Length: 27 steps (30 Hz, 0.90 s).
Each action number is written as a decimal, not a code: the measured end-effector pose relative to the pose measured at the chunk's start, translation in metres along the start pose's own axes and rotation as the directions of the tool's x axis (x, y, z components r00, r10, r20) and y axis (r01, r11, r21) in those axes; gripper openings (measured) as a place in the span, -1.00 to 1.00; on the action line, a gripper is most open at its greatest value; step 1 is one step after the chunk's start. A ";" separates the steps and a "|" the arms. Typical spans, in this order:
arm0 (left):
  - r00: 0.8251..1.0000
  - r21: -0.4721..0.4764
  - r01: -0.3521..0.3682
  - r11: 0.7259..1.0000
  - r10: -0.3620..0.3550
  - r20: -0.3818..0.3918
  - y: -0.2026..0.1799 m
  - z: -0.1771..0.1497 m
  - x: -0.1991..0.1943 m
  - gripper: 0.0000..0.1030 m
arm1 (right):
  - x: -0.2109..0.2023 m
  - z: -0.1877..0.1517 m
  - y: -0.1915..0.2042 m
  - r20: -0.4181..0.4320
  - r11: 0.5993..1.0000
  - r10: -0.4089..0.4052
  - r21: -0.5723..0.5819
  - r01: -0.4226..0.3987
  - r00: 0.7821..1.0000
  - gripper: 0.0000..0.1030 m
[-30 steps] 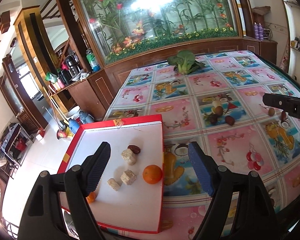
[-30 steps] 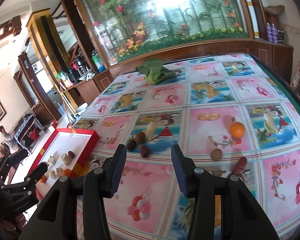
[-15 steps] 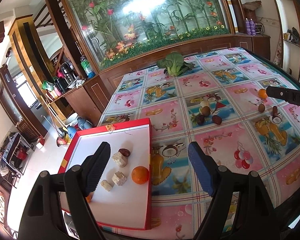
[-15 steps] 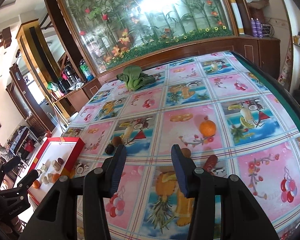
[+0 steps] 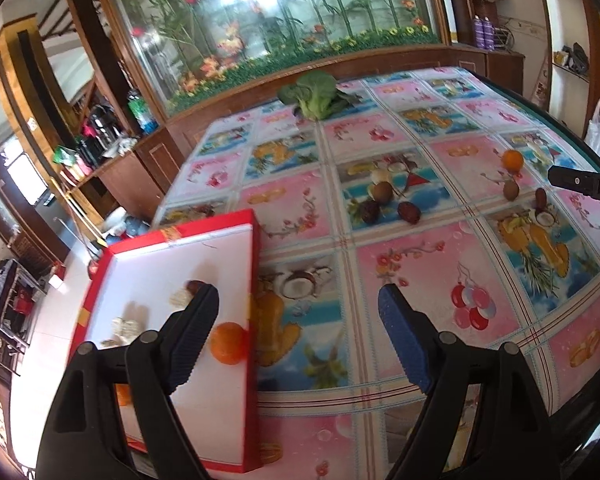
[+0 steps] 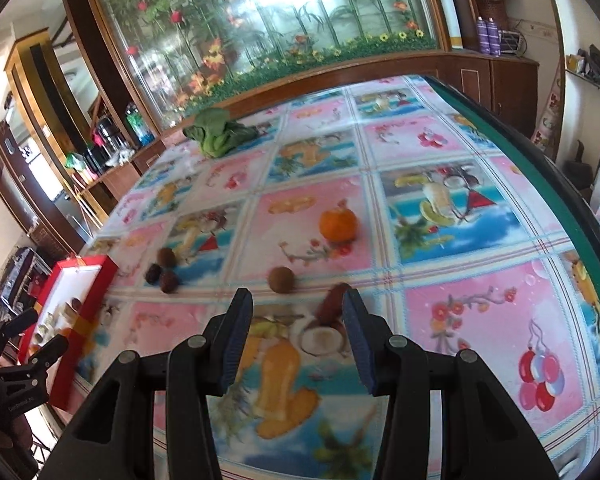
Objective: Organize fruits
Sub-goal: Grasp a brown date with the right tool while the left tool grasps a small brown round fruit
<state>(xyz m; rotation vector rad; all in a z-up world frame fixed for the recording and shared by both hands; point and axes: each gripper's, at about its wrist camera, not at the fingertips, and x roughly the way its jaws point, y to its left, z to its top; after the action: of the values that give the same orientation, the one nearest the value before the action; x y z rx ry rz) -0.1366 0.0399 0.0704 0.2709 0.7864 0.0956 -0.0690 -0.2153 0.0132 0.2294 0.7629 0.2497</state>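
Left gripper (image 5: 298, 322) spread wide, holding nothing, hanging over the right wall of the red tray (image 5: 255, 280). Inside the tray at 9 o'clock of that gripper: an orange (image 5: 228, 342), pale blocks (image 5: 126, 326) and a dark date (image 5: 195, 286). Right gripper (image 6: 296, 338) also parted and empty, low over the fruit-print tablecloth (image 6: 480, 288). At 12 o'clock, just beyond its tips: a reddish-brown date (image 6: 332, 300), a round brown fruit (image 6: 281, 279), then a tangerine (image 6: 338, 224). Three dark fruits (image 6: 163, 270) clustered at 10 o'clock; leafy greens (image 6: 216, 136) far off.
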 end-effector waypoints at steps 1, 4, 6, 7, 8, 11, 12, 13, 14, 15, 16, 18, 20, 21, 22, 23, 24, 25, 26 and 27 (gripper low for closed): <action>1.000 0.007 0.018 1.000 -0.018 -0.012 -0.004 0.001 0.005 0.60 | 0.002 -0.001 -0.001 -0.010 1.000 -0.006 -0.004 0.006 1.000 -0.09; 0.999 0.027 0.042 0.999 -0.041 -0.022 -0.012 0.006 0.016 0.60 | 0.008 0.000 -0.005 -0.040 1.000 -0.017 -0.010 0.017 0.999 -0.09; 0.998 0.028 0.064 0.998 -0.064 -0.029 -0.014 0.012 0.023 0.60 | 0.014 0.002 -0.001 -0.054 0.999 -0.018 -0.031 0.016 0.998 -0.09; 0.997 0.024 0.076 0.997 -0.075 -0.035 -0.015 0.016 0.027 0.60 | 0.016 0.003 0.001 -0.056 0.999 -0.025 -0.042 0.023 0.998 -0.09; 0.996 0.019 0.081 0.997 -0.080 -0.038 -0.015 0.019 0.030 0.60 | 0.017 0.004 0.003 -0.054 0.998 -0.036 -0.049 0.034 0.998 -0.09; 0.992 0.003 0.115 0.993 -0.114 -0.046 -0.016 0.025 0.035 0.60 | 0.024 0.006 0.003 -0.055 0.995 -0.077 -0.067 0.074 0.995 -0.09; 0.990 0.003 0.133 0.991 -0.132 -0.049 -0.018 0.027 0.036 0.60 | 0.026 0.006 0.003 -0.056 0.993 -0.100 -0.074 0.095 0.993 -0.09; 0.988 0.005 0.149 0.989 -0.148 -0.050 -0.020 0.029 0.037 0.60 | 0.030 0.007 0.003 -0.060 0.992 -0.107 -0.078 0.102 0.992 -0.09; 0.984 0.010 0.170 0.985 -0.170 -0.047 -0.024 0.033 0.038 0.60 | 0.032 0.007 0.002 -0.066 0.991 -0.107 -0.081 0.102 0.992 -0.10; 0.981 0.018 0.187 0.982 -0.186 -0.045 -0.028 0.037 0.038 0.60 | 0.035 0.007 0.000 -0.071 0.992 -0.106 -0.078 0.100 0.992 -0.10; 0.978 0.029 0.203 0.979 -0.202 -0.044 -0.033 0.042 0.039 0.60 | 0.037 0.007 -0.001 -0.078 0.992 -0.105 -0.075 0.099 0.991 -0.10; 0.974 0.060 0.225 0.972 -0.223 -0.040 -0.047 0.053 0.042 0.60 | 0.043 0.007 -0.003 -0.102 0.992 -0.106 -0.076 0.098 0.989 -0.18; 0.971 0.101 0.240 0.966 -0.238 -0.032 -0.065 0.063 0.046 0.60 | 0.045 0.006 -0.003 -0.104 0.992 -0.111 -0.077 0.103 0.988 -0.58; 0.970 0.113 0.244 0.963 -0.242 -0.034 -0.071 0.067 0.049 0.60 | 0.045 0.006 -0.005 -0.110 0.993 -0.098 -0.071 0.090 0.989 -0.60; 0.967 0.123 0.253 0.959 -0.251 -0.035 -0.078 0.070 0.051 0.60 | 0.044 0.005 -0.006 -0.107 0.995 -0.086 -0.062 0.080 0.991 -0.60; 0.962 0.131 0.272 0.953 -0.269 -0.035 -0.085 0.074 0.053 0.60 | 0.044 0.006 -0.007 -0.104 0.996 -0.077 -0.052 0.072 0.992 -0.60; 0.957 0.137 0.289 0.947 -0.287 -0.038 -0.091 0.078 0.056 0.60 | 0.043 0.006 -0.011 -0.098 0.997 -0.068 -0.034 0.065 0.993 -0.60; 0.955 0.142 0.297 0.944 -0.294 -0.042 -0.096 0.080 0.058 0.60 | 0.043 0.007 -0.012 -0.094 0.998 -0.069 -0.020 0.067 0.993 -0.61; 0.951 0.151 0.308 0.939 -0.305 -0.047 -0.103 0.084 0.061 0.60 | 0.041 0.008 -0.017 -0.086 0.998 -0.067 0.010 0.069 0.994 -0.60; 0.947 0.157 0.322 0.934 -0.318 -0.051 -0.109 0.087 0.063 0.60 | 0.038 0.010 -0.024 -0.074 0.997 -0.062 0.051 0.066 0.995 -0.60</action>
<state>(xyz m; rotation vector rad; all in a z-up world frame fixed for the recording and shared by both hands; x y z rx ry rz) -0.0323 -0.0706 0.0554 0.2939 0.8554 -0.2758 -0.0322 -0.2277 -0.0113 0.2470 0.8479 0.1776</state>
